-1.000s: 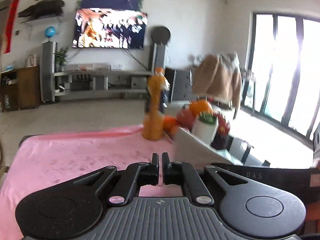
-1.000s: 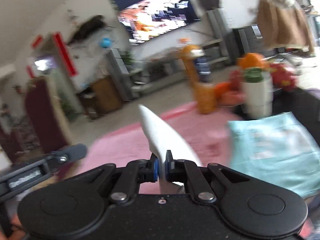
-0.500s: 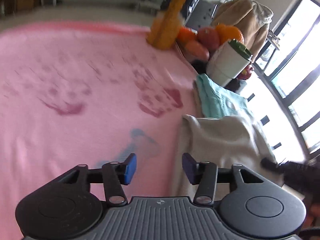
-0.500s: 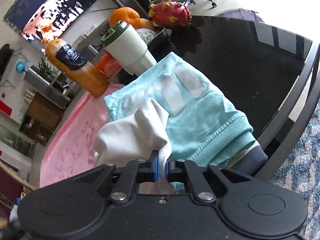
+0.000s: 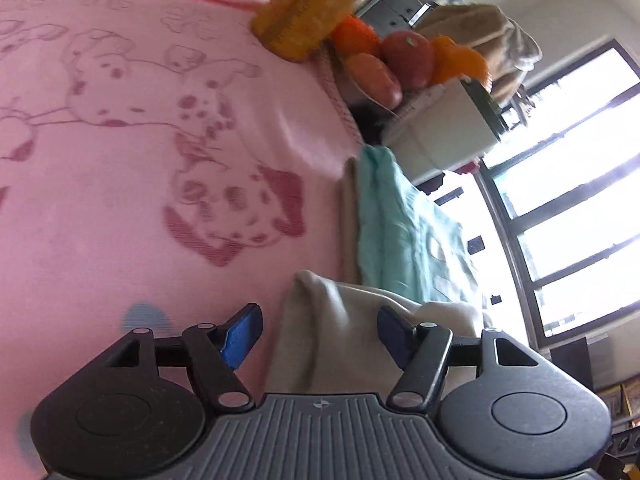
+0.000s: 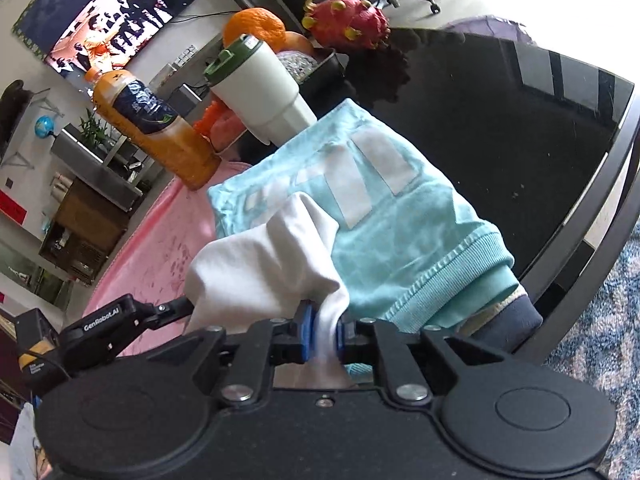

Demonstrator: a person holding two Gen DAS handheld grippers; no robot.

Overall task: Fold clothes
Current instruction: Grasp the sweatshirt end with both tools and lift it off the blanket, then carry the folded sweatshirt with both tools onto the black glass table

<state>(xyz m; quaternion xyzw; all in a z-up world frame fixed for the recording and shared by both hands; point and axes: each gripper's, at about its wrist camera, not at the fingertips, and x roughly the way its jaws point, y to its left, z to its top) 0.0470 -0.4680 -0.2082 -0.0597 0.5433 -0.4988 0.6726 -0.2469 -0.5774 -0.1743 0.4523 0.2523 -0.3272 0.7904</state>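
Note:
A white garment lies bunched on top of a folded light-blue garment at the right edge of the pink blanket. My right gripper is shut on a fold of the white garment. My left gripper is open, its blue pads on either side of the white garment's near edge, not pinching it. The light-blue garment lies just beyond. The left gripper's body shows at the lower left of the right wrist view.
A white tumbler with green lid, an orange juice bottle, oranges and a dragon fruit stand behind the clothes. The black glass table extends right to its rim. A dark navy garment lies under the light-blue one.
My left gripper opened and came down from a room-level view to the white garment's edge. My right gripper carried the white garment onto the light-blue one and still holds it.

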